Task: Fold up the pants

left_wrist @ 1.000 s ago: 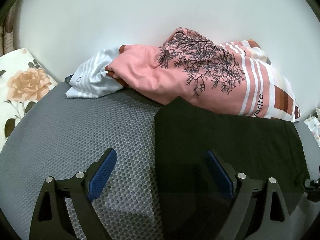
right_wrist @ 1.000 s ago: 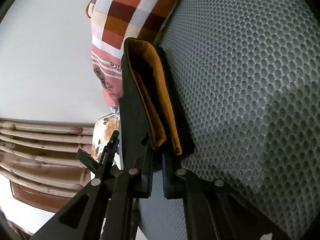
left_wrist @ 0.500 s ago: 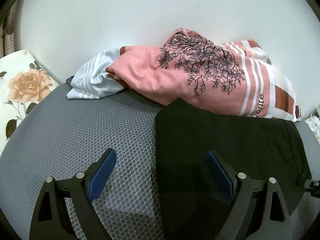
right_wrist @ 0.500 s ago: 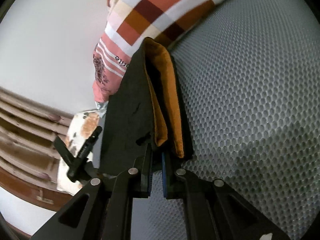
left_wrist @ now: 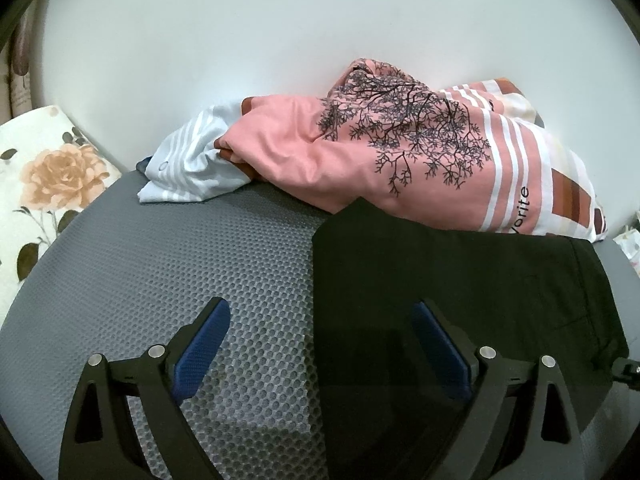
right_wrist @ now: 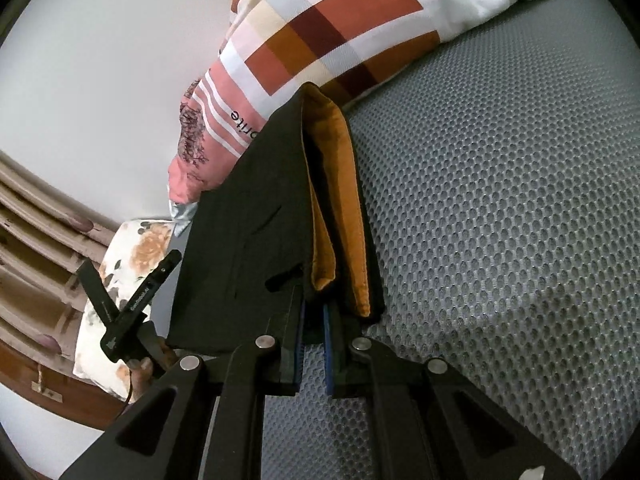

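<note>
- Rolling is what changed in my right wrist view: across the last second the horizon has swung, so the patterned blanket [right_wrist: 340, 40] now runs along the top, from 11 to 1 o'clock, and the mesh mattress [right_wrist: 500, 220] fills the 3 o'clock side.
- My left wrist view has barely shifted; the dark cloth lies much as it did a second ago.
- I read that as the right hand turning the clamped edge over while the left waits, so a fold seems to be in progress, not finished.
- My right gripper [right_wrist: 314, 334] is closed narrow on the pants [right_wrist: 248, 240], with the blue pads pinching a stack of layers at the waistband end.
- Just past the jaws, toward 12 o'clock, the orange lining [right_wrist: 340, 184] shows between dark layers, so I am holding several plies at once.
- My left gripper [left_wrist: 320, 340] stands wide, holding nothing that I can see; its right finger hangs over the dark cloth, its left over bare mesh. Whether it touches the cloth I cannot tell.
- From that view the pants spread flat from 5 to 3 o'clock, their far edge touching the blanket at 1 o'clock.
- At 9 o'clock sits a floral pillow [left_wrist: 44, 184], well apart from the pants.
</note>
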Demonstrator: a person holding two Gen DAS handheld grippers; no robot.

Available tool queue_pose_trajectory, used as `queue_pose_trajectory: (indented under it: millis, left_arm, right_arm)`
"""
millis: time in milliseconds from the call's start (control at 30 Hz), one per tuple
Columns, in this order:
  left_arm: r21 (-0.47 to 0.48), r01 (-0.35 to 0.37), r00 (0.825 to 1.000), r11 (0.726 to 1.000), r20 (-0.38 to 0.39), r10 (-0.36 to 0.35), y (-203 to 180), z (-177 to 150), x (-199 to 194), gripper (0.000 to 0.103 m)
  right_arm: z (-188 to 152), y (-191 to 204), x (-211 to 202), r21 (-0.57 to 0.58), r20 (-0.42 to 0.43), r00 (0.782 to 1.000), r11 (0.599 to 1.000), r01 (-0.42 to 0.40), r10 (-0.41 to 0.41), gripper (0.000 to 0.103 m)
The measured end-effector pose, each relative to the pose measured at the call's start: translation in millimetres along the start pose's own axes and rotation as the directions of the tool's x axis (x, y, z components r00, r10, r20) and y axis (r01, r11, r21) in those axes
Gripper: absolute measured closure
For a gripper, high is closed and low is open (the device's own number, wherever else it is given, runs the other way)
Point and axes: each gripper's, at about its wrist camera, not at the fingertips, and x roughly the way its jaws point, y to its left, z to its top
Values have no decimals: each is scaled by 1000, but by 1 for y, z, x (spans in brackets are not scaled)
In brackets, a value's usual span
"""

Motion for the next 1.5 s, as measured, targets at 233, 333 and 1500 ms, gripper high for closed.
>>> queue_pose_trajectory:
  millis: [233,333,1500]
  left_arm:
    - [72,-116,993,991,45,113,-8,1,-17,8]
    - [129,-202,978,971,74,194,-16,0,-34,4]
    - [102,-129,921,986,382,81,-101,43,-297,0]
  right_arm:
    - [0,30,-17,-79,64,992,990,117,-112,81]
    - [-1,53,-36,-159,123,985,977,142,-123,75]
    - [-49,116,-157,-254,236,971,967,16,46,41]
